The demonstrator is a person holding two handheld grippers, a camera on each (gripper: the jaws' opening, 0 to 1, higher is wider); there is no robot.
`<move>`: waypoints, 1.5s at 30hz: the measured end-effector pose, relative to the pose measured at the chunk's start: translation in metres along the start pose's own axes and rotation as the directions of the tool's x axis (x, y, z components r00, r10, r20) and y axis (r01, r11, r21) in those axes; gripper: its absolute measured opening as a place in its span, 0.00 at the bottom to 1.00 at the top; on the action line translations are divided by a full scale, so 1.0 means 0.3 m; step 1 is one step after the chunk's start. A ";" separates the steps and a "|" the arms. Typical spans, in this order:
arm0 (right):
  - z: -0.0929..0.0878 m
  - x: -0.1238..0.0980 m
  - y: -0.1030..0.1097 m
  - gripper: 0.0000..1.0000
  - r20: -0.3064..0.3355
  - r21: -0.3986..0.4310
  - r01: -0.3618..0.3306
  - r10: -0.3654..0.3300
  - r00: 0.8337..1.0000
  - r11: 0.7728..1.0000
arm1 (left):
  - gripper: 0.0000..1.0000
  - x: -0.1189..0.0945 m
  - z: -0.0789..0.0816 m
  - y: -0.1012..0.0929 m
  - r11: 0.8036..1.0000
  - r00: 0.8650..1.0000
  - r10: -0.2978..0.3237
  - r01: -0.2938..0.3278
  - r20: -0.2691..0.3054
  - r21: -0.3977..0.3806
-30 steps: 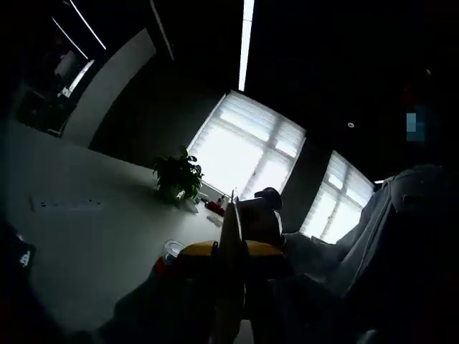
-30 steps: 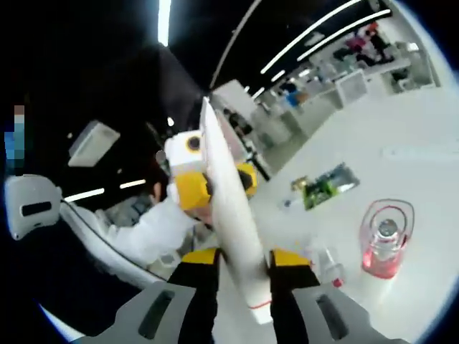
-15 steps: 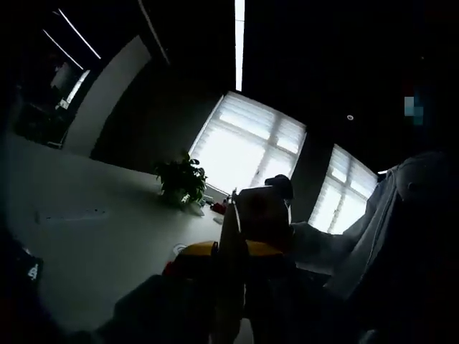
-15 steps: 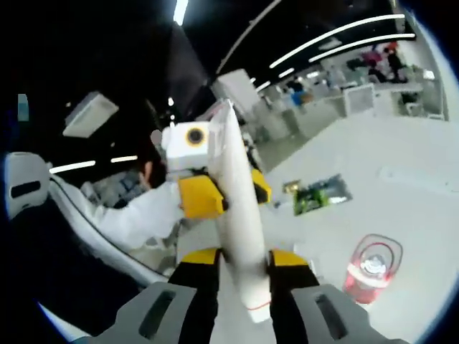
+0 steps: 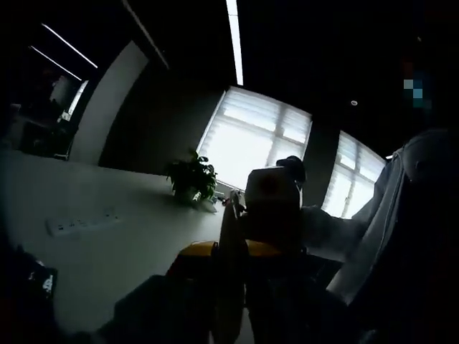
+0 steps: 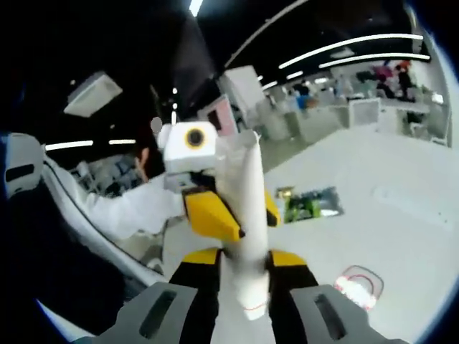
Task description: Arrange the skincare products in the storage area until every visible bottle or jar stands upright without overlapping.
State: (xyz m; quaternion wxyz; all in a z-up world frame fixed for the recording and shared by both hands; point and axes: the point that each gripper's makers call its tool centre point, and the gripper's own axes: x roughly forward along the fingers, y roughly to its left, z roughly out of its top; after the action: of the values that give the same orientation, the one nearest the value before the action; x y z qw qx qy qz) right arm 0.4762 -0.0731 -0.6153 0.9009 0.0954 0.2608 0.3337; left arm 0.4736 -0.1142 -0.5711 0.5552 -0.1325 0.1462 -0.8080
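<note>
Currently, left gripper view: very dark. The left gripper [image 5: 231, 251] rises from the bottom with its fingers clenched on a pale tube [image 5: 231, 229], seen edge-on as a thin sliver between yellow pads. Just right of the tube the right gripper [image 5: 276, 215] comes in as a dark boxy shape, touching or nearly touching the tube; a person's pale sleeve [image 5: 337, 240] trails off to the right of it. Left of the tube the white tabletop [image 5: 107, 244] spreads out, carrying a power strip [image 5: 82, 222] well to the left and a potted plant [image 5: 192, 179] above-left of the tube, in front of bright windows with blinds [image 5: 258, 140]

Right gripper view: the right gripper [image 6: 244, 276] holds the white tube [image 6: 244, 229] between its fingers, squeezed on the lower end; the tube stands up through the middle of the picture. The left gripper [image 6: 215, 208], yellow pads, grips the same tube higher up from the left, with the white sleeve [image 6: 122, 211] behind it. Right of the tube on the tabletop [image 6: 387, 186]: a green packet [image 6: 308, 204] near the tube's middle, and a clear jar with a pink-red rim [image 6: 358, 287] low right, near the tube's base. Whether the jar stands upright I cannot tell
</note>
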 end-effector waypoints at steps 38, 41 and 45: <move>-0.003 0.070 -0.184 0.15 -0.091 -0.292 0.227 -0.263 0.960 0.929 | 0.10 0.013 -0.019 0.130 0.955 0.999 -0.026 0.016 0.031 0.296; -0.001 0.073 -0.183 0.15 -0.094 -0.290 0.226 -0.263 0.960 0.930 | 0.10 0.011 -0.013 0.126 0.945 0.999 -0.030 0.019 0.027 0.327; 0.016 0.074 -0.180 0.16 -0.091 -0.283 0.218 -0.252 0.963 0.934 | 0.09 0.007 0.004 0.127 0.942 0.999 -0.027 0.013 0.038 0.335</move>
State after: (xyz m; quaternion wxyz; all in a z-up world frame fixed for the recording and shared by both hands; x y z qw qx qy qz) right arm 0.5229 -0.0996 -0.6389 0.9206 -0.0817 0.2785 0.2613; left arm 0.5060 -0.1292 -0.5846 0.5645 -0.0550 -0.0061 -0.8236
